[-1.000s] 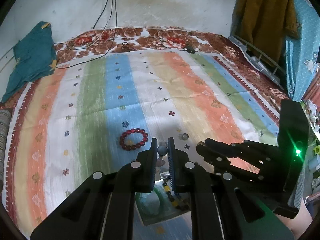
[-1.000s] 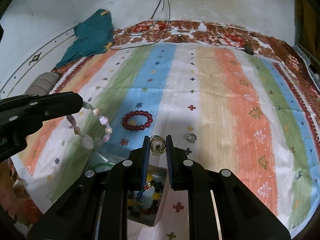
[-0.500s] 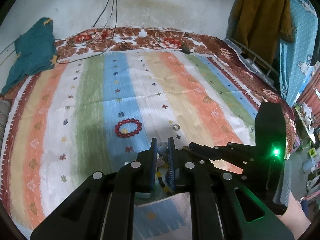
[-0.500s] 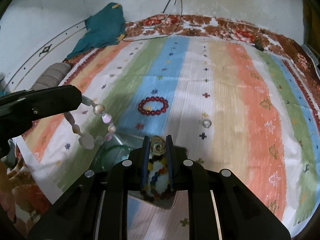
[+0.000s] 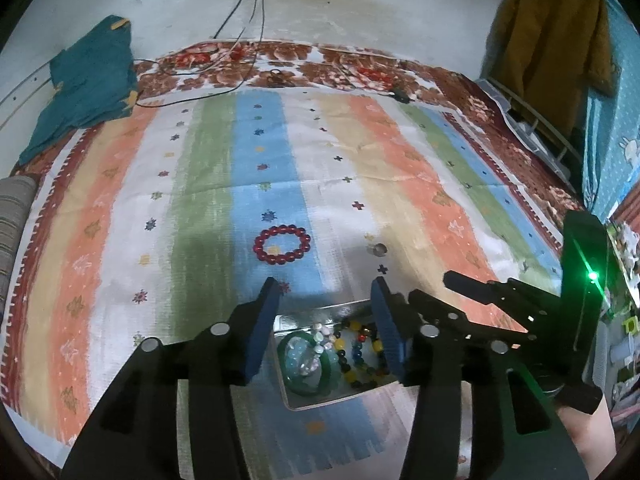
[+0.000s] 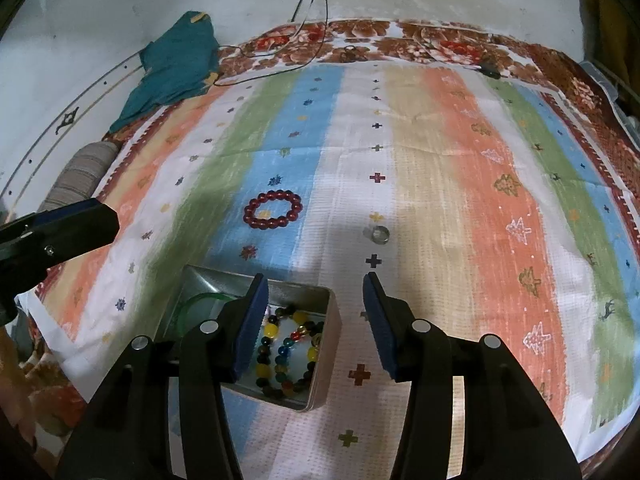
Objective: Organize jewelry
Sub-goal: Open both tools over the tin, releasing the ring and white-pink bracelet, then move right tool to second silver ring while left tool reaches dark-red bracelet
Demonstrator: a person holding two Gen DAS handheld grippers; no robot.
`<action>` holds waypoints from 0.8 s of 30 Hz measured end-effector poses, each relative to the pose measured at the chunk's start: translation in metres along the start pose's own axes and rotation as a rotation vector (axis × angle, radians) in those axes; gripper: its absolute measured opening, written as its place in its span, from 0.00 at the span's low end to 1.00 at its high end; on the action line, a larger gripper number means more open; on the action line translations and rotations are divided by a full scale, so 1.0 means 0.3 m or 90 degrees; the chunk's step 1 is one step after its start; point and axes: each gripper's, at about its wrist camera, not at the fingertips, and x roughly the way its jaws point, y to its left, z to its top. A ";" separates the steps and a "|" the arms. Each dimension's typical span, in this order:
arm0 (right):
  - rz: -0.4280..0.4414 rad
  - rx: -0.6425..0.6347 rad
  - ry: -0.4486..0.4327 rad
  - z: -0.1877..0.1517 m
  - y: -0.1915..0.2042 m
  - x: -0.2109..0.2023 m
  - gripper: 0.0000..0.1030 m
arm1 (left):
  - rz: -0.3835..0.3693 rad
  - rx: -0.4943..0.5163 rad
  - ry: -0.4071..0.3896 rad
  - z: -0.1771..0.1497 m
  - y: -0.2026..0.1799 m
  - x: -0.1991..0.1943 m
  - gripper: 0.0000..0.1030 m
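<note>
A metal tin [image 5: 312, 404] [image 6: 325, 344] sits on the striped cloth and holds a green bangle [image 5: 320, 380], a pale bead bracelet [image 5: 316, 340] and a multicoloured bead bracelet [image 6: 292, 344]. My left gripper [image 5: 324, 322] is open and empty above the tin. My right gripper [image 6: 316, 316] is open and empty above the tin's right edge. A red bead bracelet [image 5: 282, 245] [image 6: 273, 211] lies on the blue stripe beyond the tin. A small silver ring [image 5: 379, 249] [image 6: 379, 234] lies to its right.
A teal cloth [image 5: 86, 80] lies at the far left corner. Cables [image 5: 224, 60] run from a wall socket across the far edge. A striped roll [image 6: 80, 172] lies at the left edge. A brown garment [image 5: 552, 40] hangs at the right.
Both grippers have opened. The pale bead bracelet from the left gripper and the small coiled piece from the right gripper have dropped; the pale bracelet now lies in the tin.
</note>
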 end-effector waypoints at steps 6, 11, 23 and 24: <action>0.009 0.016 -0.016 0.015 -0.024 -0.023 0.60 | 0.021 -0.006 0.008 0.002 0.017 0.017 0.57; 0.009 0.028 -0.018 0.026 -0.049 -0.028 0.66 | 0.041 -0.011 0.015 0.010 0.036 0.038 0.66; -0.007 0.017 -0.002 0.059 -0.089 -0.009 0.76 | 0.064 -0.042 0.043 0.028 0.100 0.102 0.81; -0.008 0.017 -0.003 0.061 -0.089 -0.009 0.77 | 0.068 -0.043 0.045 0.032 0.103 0.107 0.81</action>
